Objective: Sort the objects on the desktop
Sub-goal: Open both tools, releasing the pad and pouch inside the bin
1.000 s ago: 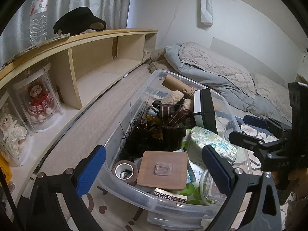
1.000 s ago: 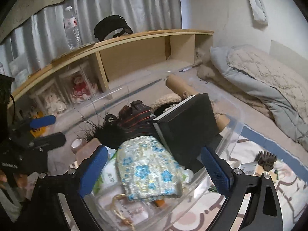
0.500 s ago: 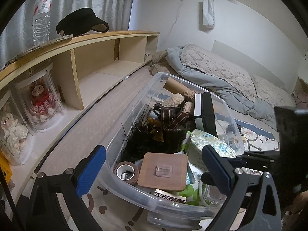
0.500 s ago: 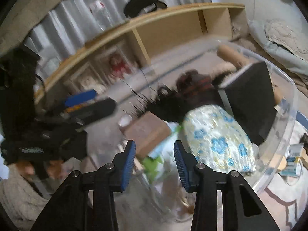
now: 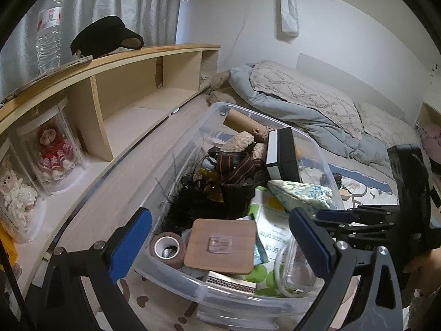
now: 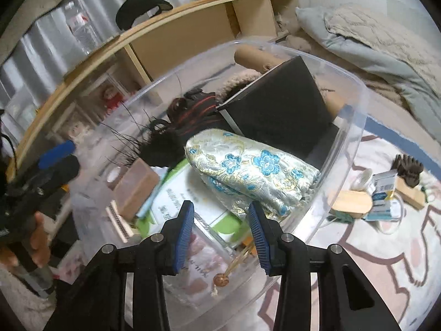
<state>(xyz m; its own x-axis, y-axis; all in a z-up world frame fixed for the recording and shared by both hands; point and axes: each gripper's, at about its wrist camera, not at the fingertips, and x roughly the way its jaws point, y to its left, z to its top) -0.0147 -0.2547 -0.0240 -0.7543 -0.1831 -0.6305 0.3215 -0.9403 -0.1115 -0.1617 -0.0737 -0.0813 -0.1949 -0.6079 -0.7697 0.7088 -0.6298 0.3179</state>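
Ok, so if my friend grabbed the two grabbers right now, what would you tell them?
Left gripper: wide open, empty, at the clear bin's near end.
Right gripper: jaws half closed, nothing clearly pinched, aimed down just short of the floral pouch.
In the bin: pouch, black box, wooden board, tape roll.
Done: bin looks piled full.
Left: probably the small items on the rug beside it.

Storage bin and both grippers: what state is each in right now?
Clear bin: uncovered, piled full.
Black box: closed, tilted.
Brocade pouch: lying on top.
Tape roll: hole facing up.
Left gripper: open, empty.
Right gripper: partly closed, gripping nothing.
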